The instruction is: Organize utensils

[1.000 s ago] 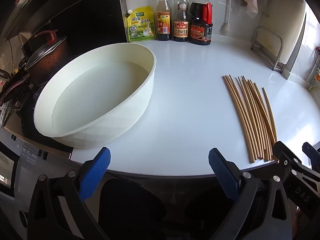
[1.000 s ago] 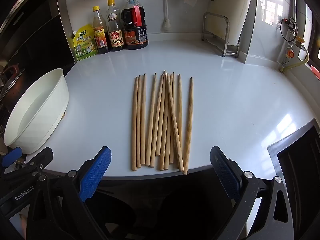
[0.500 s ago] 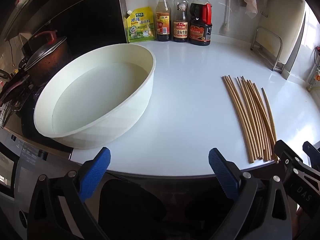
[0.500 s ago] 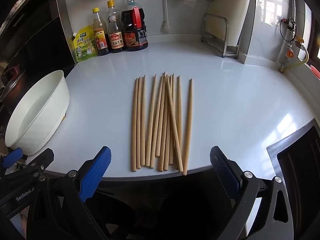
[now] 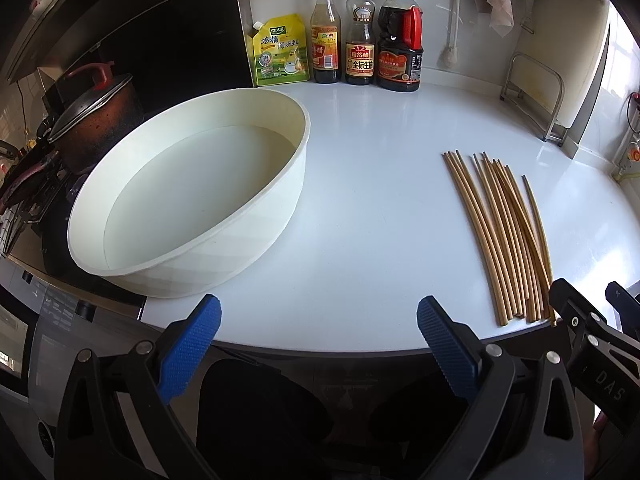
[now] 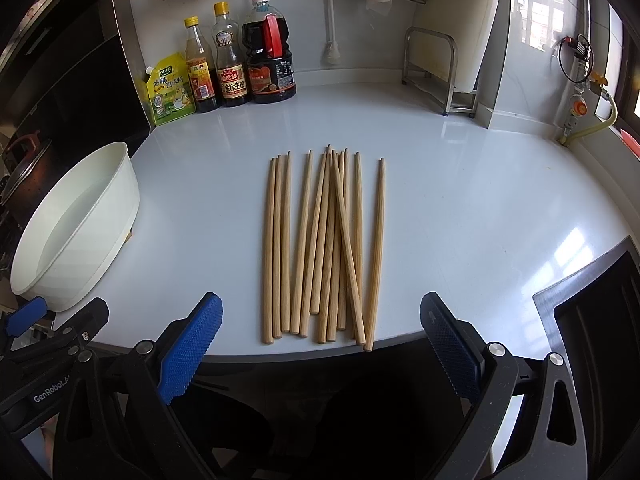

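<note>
Chopsticks (image 6: 324, 248) are lying loose, tips overhanging the countertop's (image 6: 460, 200) front edge; both the right gripper (image 6: 320, 344) and the left gripper (image 5: 318, 344) are hanging spread and empty; a nudge risks knocking some off.

Wooden chopsticks (image 6: 324, 248): loose row flat on white counter, tips toward 12 o'clock, one crossing diagonally over others. White basin (image 6: 76, 228) at 9 o'clock, apart.
</note>
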Available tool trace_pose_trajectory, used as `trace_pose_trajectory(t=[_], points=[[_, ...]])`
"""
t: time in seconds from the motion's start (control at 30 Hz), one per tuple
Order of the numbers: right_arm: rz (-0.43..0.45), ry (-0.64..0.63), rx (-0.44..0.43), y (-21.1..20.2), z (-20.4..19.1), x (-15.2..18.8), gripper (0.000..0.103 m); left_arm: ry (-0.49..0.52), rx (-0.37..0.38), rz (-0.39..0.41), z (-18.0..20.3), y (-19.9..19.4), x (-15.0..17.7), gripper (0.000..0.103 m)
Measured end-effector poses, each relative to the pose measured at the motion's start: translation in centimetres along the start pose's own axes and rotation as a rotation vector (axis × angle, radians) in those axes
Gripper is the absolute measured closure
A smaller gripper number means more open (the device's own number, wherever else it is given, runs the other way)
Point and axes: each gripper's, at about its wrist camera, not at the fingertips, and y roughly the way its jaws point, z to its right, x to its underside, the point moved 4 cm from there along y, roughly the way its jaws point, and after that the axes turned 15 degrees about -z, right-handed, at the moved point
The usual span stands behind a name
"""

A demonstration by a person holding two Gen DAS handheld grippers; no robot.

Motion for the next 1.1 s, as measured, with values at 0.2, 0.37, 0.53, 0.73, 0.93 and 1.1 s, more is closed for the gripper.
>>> trace_pose_trajectory(t=[0.2,0.37,0.53,0.73,0.93,1.1], points=[[0.0,0.0,-0.001,0.16,-0.54,-0.19,0.008,0.001,0.0,0.001,0.01,-0.01,0.0,0.006],[0.0,0.001,-0.001,0.15,-0.65,-0.24,0.008,0.001,0.001,0.0,-0.01,0.0,-0.01,0.006],[-0.001,0.001,-0.002,0.23,-0.65,-0.21,0.008,0.002,0.001,0.0,0.0,0.01,-0.02,0.006],[-0.001,0.0,-0.001,0.24,-0.68,-0.21,0.008,0.001,0.001,0.001,0.0,0.0,-0.01,0.006],[-0.002,0.0,-0.003,0.24,-0.68,-0.21,0.008,0.001,0.0,0.001,0.0,0.0,-0.01,0.006],[-0.003,0.001,-0.004,0.29,-0.64,-0.23,0.008,0.002,0.001,0.001,0.0,-0.01,-0.01,0.006]])
